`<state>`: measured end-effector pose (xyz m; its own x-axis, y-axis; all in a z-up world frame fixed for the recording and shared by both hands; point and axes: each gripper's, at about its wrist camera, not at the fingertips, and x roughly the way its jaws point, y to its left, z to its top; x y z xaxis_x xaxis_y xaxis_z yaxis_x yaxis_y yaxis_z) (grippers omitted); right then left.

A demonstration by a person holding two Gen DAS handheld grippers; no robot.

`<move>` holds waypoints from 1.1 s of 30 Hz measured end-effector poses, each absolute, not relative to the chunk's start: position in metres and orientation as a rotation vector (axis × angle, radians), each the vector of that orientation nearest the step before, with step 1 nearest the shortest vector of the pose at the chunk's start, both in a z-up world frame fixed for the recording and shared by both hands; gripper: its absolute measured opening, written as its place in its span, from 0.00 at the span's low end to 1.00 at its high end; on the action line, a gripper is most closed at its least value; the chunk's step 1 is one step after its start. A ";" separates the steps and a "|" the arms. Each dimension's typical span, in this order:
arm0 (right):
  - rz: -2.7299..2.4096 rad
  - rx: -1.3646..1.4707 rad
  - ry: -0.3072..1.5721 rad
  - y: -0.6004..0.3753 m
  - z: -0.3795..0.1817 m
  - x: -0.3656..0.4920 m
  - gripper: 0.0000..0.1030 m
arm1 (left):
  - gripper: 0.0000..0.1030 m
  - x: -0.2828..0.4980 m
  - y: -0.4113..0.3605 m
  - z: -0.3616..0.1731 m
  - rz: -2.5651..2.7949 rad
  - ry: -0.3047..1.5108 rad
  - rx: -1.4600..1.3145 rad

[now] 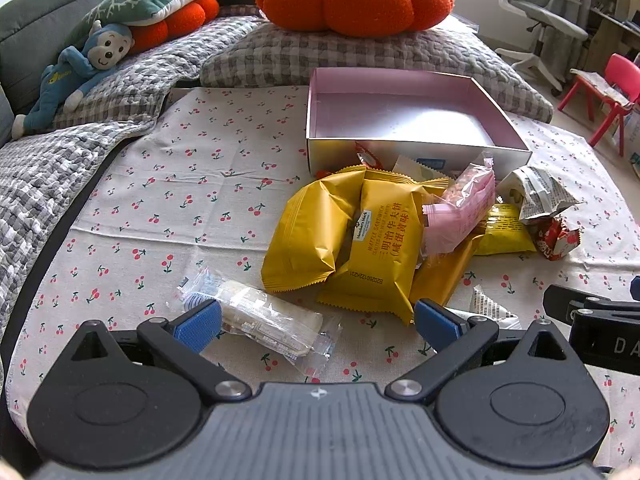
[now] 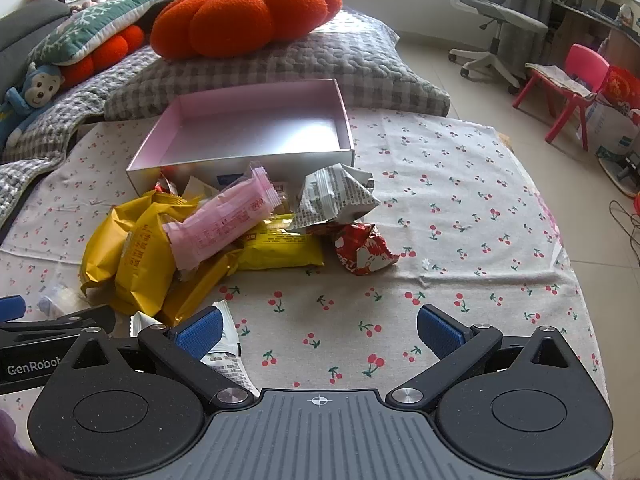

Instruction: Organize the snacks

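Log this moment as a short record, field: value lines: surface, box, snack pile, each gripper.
surface: cherry-print cloth
box: pink box, open, nothing inside
snack pile: yellow packs, pink pack, red wrapper, heaped in front of the box
stray snack: clear-wrapped bar, apart from the pile
left gripper: open, over the clear-wrapped bar
right gripper: open, holding nothing

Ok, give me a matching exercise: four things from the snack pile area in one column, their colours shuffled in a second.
Things:
1. box interior
2. waffle sandwich pack
3. crumpled wrapper at the pile's right edge
4. plush monkey

Colours:
A. red and white
B. blue
C. pink
D. yellow

Pairs: 1-C, 2-D, 3-A, 4-B
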<state>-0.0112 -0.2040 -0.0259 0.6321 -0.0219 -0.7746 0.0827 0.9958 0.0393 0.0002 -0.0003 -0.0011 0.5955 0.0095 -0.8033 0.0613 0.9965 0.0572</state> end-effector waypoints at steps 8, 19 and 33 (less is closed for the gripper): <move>-0.060 0.075 0.876 -0.205 -0.023 -0.012 1.00 | 1.00 0.000 0.000 -0.001 -0.030 0.932 0.081; -0.063 0.080 0.875 -0.206 -0.022 -0.012 1.00 | 1.00 0.000 0.000 -0.001 -0.031 0.932 0.080; -0.064 0.079 0.873 -0.206 -0.020 -0.012 1.00 | 1.00 0.000 0.000 -0.001 -0.030 0.931 0.079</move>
